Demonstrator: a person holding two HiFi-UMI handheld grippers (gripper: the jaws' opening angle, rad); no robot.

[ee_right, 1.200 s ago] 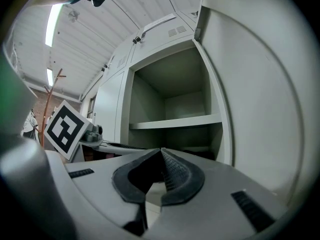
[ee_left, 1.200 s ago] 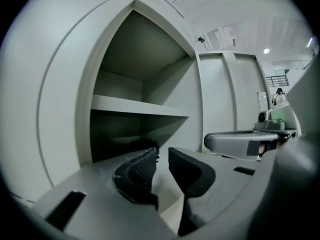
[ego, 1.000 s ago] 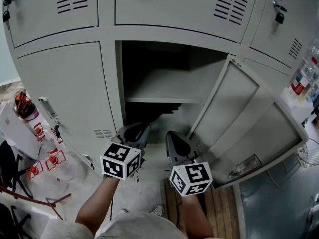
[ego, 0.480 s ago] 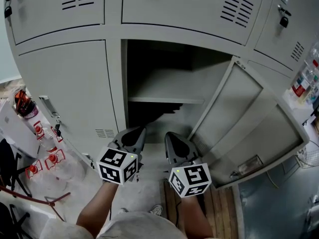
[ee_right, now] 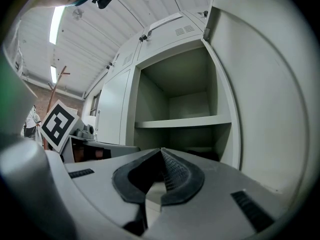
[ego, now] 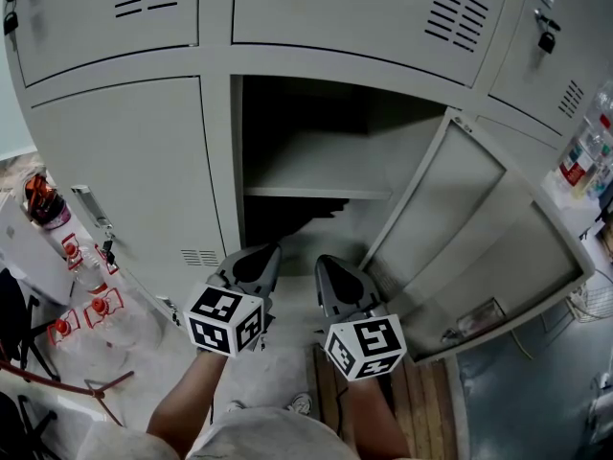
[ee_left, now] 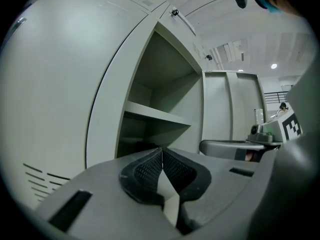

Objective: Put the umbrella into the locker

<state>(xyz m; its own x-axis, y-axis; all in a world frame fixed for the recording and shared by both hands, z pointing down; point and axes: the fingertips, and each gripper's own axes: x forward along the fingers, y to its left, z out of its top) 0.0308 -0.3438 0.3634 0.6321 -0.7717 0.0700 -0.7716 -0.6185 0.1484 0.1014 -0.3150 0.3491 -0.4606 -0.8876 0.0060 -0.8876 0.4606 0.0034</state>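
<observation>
So the locker [ego: 215, 161] in the middle of the bank is wide open. Its door [ego: 450, 228] is swung out to the locker's right side, and there's one shelf [ego: 316, 171] partway up inside it. The umbrella [ego: 287, 223] looks to be in already: there's a dark, jagged-edged shape lying in the locker's lower compartment, right under the shelf. It's too shadowy in there to make out any detail.

Both tools are parked just outside the locker's opening, low down, side by side and pointing into it. The left hand-held gripper [ego: 261, 253] has its jaws pressed together, ribbed pads meeting at the tips, with nothing between them. The right hand-held gripper [ego: 328, 263] is the same: jaws pushed closed, nothing pinched. Each one carries its marker cube [ego: 226, 316] at the end away from the locker, with the person's forearms behind.

Off to the locker's left, down on the floor, there's a bunch of clear bottles [ego: 96, 307] with red caps. Up and to the locker's right, a neighbouring door has a padlock [ego: 543, 39] hanging on it.
</observation>
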